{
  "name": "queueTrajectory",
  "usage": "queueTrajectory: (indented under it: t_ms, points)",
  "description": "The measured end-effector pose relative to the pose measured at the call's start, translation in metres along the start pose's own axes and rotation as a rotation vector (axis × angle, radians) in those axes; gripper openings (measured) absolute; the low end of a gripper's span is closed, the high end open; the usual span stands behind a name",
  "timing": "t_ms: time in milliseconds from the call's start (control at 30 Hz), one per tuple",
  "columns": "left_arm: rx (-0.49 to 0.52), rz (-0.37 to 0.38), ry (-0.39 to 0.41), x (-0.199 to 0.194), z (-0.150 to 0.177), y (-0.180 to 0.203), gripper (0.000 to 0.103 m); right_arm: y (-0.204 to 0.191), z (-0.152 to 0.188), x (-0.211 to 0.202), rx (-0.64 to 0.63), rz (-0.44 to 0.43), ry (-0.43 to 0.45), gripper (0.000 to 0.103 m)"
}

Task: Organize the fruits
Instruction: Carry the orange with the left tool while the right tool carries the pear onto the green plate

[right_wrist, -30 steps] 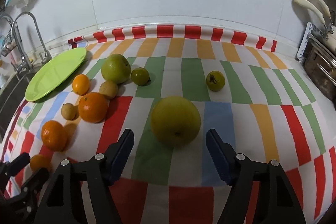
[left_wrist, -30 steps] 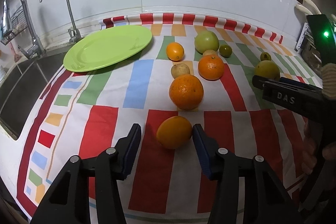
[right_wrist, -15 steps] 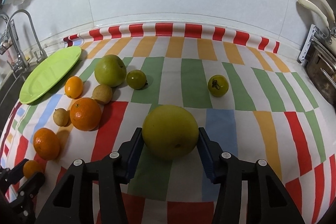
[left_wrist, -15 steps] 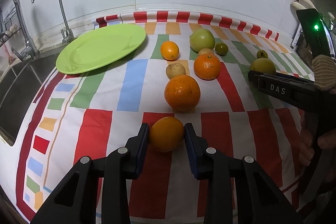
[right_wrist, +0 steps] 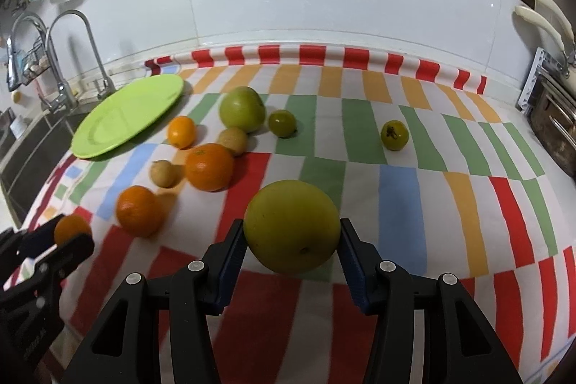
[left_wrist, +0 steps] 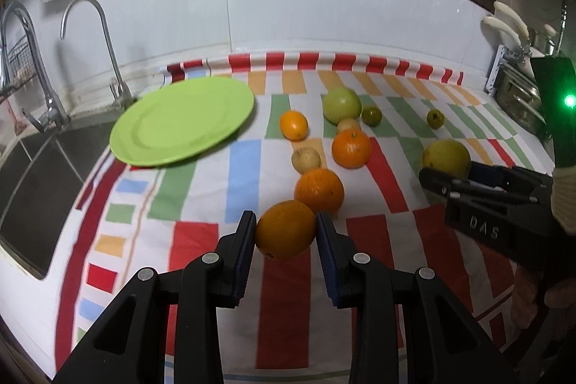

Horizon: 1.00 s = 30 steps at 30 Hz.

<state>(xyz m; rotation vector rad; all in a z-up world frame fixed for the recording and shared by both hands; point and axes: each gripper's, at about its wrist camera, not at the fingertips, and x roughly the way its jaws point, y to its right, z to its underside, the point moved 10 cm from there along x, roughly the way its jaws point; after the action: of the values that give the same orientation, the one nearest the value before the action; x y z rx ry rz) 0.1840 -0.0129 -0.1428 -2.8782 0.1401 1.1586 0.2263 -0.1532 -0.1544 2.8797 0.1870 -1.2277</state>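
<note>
Round glossy green plastic plate [left_wrist: 181,120], nothing in it. Left tongs [left_wrist: 286,233] gripped smooth small orange fruit [left_wrist: 286,228]; right tongs [right_wrist: 292,242] clamped big yellow-green round fruit [right_wrist: 291,225].

From where I sit, the cloth [right_wrist: 360,146] lies over the bench; the sink [left_wrist: 32,175] sits off its left edge with the taps [left_wrist: 90,42] behind; the plate [left_wrist: 181,121] rests at the cloth's far left, partly over the sink side; my left claw [left_wrist: 286,231] has a fruit [left_wrist: 286,229] between its pads, and just behind that sits an orange [left_wrist: 318,189]; my right claw [right_wrist: 292,240] has the big fruit [right_wrist: 292,225] between its pads, right of the fruit cluster; behind it, a lone small fruit [right_wrist: 395,135] sits well apart, right of the others.
</note>
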Motion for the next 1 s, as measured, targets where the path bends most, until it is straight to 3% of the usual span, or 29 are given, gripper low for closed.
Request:
queueTrajectory:
  t_ms: [567,1000]
  points:
    - [0.043,0.064,0.091,-0.032,-0.046,-0.053,0.034,-0.068,-0.036,-0.043,-0.015,-0.034,0.076,0.051]
    - [0.076,0.058,0.13,-0.007,-0.095,-0.121,0.034,-0.148,-0.103,-0.023,-0.089,-0.105,0.126,0.051]
